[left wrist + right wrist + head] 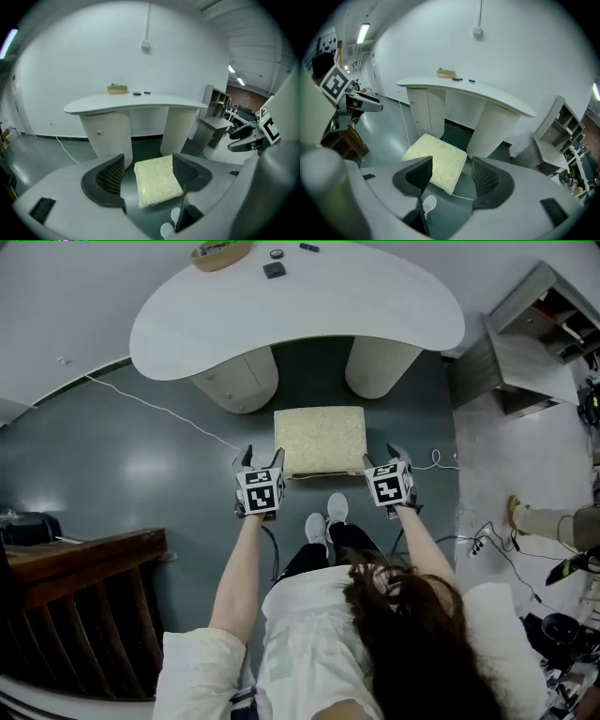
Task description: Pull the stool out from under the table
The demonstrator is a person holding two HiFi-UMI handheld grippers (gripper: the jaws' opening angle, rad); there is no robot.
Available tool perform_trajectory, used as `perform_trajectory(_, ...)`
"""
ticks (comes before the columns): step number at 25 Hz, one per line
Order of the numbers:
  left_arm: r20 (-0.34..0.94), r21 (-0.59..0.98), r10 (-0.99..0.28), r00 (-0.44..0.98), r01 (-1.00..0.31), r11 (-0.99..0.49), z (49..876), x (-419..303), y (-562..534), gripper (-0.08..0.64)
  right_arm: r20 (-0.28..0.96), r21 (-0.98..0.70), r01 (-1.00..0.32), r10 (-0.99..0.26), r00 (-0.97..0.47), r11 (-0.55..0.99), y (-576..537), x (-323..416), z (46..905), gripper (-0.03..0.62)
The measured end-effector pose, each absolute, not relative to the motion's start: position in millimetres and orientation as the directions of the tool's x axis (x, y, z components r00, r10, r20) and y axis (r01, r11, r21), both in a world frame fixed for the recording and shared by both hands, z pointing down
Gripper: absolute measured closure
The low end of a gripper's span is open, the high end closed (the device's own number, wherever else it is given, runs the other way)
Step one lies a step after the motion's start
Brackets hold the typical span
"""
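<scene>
The stool (pixel 320 440) is a low cube with a cream, speckled top; it stands on the dark floor just in front of the white table (pixel 300 310), between the table's two round legs. My left gripper (pixel 260 463) hangs open at the stool's near left corner. My right gripper (pixel 387 459) hangs open at its near right corner. In the left gripper view the stool (pixel 157 180) shows below and beyond the jaws, with nothing pressed between them. The right gripper view has the stool (pixel 436 161) behind the left jaw, also untouched.
Two white round legs (pixel 238 378) (pixel 380 365) flank the stool. A white cable (pixel 159 411) crosses the floor at left. A grey shelf unit (pixel 530 338) stands at right, a dark wooden piece (pixel 84 606) at near left. The person's white shoes (pixel 325 519) stand behind the stool.
</scene>
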State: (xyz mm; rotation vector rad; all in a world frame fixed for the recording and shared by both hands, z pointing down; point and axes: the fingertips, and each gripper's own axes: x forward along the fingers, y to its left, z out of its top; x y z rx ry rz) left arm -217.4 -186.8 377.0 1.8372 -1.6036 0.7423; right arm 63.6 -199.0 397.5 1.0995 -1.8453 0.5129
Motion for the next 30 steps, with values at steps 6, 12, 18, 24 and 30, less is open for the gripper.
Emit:
perform_trajectory(6, 0.595, 0.087, -0.771, 0.229, -0.971, -0.221, 287.6, -193.1, -211.8, 0.247, 0.761, 0.087, -0.866, -0.594, -0.261, 0.493, -208.6, 35.7, 308.1, 0.328)
perform_trajectory(12, 0.416, 0.149, -0.853, 0.315, -0.949, -0.278, 213.6, -150.5, -236.9, 0.247, 0.676, 0.115, -0.847, -0.665, -0.316, 0.519, -213.2, 34.4, 250.6, 0.331)
perform_trajectory(18, 0.323, 0.098, -0.884, 0.339, -0.941, -0.325, 158.8, -126.6, -243.9, 0.247, 0.557, 0.086, -0.869, -0.746, -0.364, 0.488, -208.0, 26.7, 212.2, 0.345)
perform_trajectory(24, 0.264, -0.071, -0.921, 0.285, -0.947, -0.314, 112.2, -122.3, -204.7, 0.275, 0.324, -0.061, -0.916, -0.86, -0.393, 0.396, -208.5, 21.9, 148.0, 0.435)
perform_trajectory(30, 0.178, -0.09, -0.948, 0.265, -0.955, -0.284, 79.6, -138.7, -163.2, 0.45, 0.187, -0.008, -0.913, -0.896, -0.403, 0.408, -187.5, 1.0, 101.1, 0.529)
